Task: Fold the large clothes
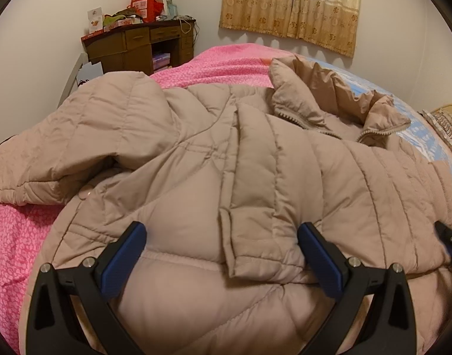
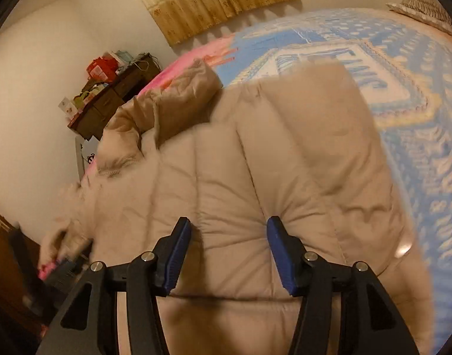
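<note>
- The quilted beige jacket (image 1: 255, 159) lay spread on the bed (image 1: 226, 59), covering most of its near part; its zipped collar (image 1: 329, 109) pointed toward the far edge, below the curtain (image 1: 291, 9).
- One sleeve (image 1: 63, 148) lay out to the bed's left edge over the pink cover (image 1: 13, 236); the jacket's right side rested on the blue patterned sheet (image 2: 418, 118).
- Your left tool (image 1: 223, 236) stood wide open above the jacket's near hem, blue pads (image 1: 124, 254) well apart, a front placket flap between them; the pads pressed on nothing.
- Your right tool (image 2: 228, 236) stood partly open over the jacket's right half, puffed fabric between its pads (image 2: 178, 254). The view was blurred, and you cannot tell whether the pads touched the cloth; no grip was evident.
- A wooden desk (image 1: 137, 47) with boxes on top stood beyond the bed's far left corner.
- A patterned pillow (image 2: 427, 3) lay at the bed's far right edge.
</note>
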`<state>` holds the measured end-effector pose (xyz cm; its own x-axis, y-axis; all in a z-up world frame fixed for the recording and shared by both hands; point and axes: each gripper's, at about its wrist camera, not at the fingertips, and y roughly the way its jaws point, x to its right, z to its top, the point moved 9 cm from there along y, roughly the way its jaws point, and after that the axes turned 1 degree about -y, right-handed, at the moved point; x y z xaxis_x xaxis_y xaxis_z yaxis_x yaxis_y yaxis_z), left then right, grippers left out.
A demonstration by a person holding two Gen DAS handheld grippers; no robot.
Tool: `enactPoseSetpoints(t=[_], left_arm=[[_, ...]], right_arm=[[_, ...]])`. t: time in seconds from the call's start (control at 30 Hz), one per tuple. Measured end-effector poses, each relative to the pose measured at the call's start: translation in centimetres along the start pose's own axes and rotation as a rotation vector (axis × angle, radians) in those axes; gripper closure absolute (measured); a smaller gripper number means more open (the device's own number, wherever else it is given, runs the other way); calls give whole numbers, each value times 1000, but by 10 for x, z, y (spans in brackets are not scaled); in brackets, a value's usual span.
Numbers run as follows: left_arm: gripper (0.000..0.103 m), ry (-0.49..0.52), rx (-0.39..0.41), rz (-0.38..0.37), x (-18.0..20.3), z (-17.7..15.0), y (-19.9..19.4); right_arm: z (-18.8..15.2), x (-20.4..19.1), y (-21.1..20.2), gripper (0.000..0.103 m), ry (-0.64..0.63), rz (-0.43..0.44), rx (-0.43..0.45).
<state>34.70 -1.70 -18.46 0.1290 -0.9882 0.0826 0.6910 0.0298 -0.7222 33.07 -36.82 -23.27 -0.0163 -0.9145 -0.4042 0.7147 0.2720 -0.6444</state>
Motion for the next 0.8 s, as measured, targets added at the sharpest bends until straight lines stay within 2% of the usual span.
enactPoseSetpoints(t=[0.13,0.2,0.27,0.3,0.4,0.43,0.5,0.57,0.63,0.8], left_arm=[[0,6,-34,-58,-10,-4,-22],[0,-43,-4,-77,-30,1,-43],[0,-122,64,-69,-70,13,-69],[0,-179,104,-33,-104,22,-82],[0,-349,154,124,-194,39,-100],[0,-446,172,179,-236,43,-105],[0,-613,159,209,-293,41,-103],[0,-730,137,171,-321,35,-92],[0,-811,105,140,-339,27,-74],[1,-922,54,113,-351,17,-39]], right_arm=[[0,2,1,44,-8,-2,6],[0,2,1,43,-9,4,10],[3,-1,3,43,-4,10,13],[3,0,3,43,-3,13,14],[5,-7,6,41,1,25,16],[4,-6,4,40,3,31,18],[2,-3,2,39,6,39,19],[2,-4,2,39,7,41,20],[2,-5,2,39,7,41,20],[2,-4,2,39,10,43,21]])
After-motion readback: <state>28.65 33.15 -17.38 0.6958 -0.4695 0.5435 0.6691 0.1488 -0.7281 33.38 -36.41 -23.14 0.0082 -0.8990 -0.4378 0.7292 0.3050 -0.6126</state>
